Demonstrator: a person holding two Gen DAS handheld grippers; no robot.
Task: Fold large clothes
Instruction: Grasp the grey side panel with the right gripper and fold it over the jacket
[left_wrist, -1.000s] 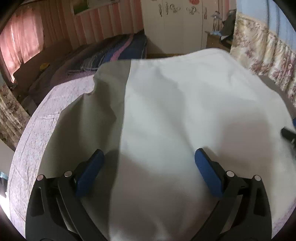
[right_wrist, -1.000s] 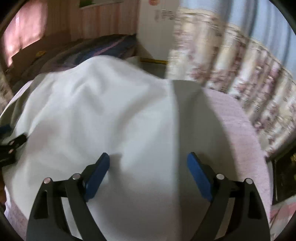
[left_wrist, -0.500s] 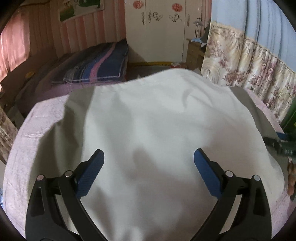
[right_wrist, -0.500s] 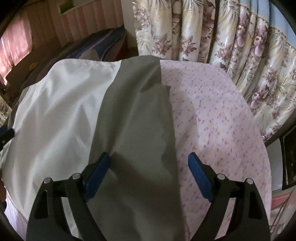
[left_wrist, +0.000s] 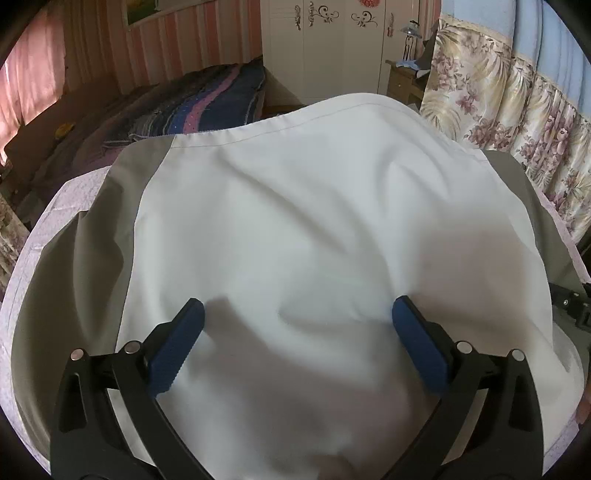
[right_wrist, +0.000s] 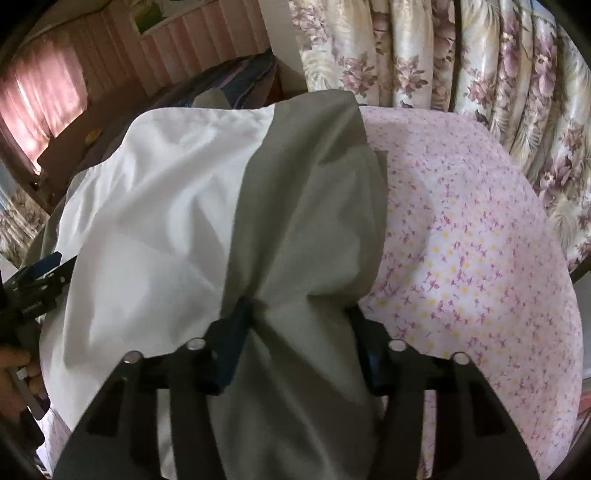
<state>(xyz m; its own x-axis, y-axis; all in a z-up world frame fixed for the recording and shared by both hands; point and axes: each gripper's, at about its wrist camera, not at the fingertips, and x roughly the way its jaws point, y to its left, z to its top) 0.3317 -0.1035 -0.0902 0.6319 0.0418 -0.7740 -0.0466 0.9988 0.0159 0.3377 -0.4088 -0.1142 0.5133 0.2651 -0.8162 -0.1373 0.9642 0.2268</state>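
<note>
Pink striped wall (left_wrist: 192, 48), glowing pink window curtain (right_wrist: 40, 107); white wardrobe (left_wrist: 332, 48), floral curtains (right_wrist: 480, 66); bed with dark striped blanket (left_wrist: 199, 107), small wooden nightstand (left_wrist: 402, 83)

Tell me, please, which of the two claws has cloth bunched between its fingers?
The right claw: grey cloth is gathered between its narrowed fingers. The left claw stands wide open over the flat white panel.
</note>
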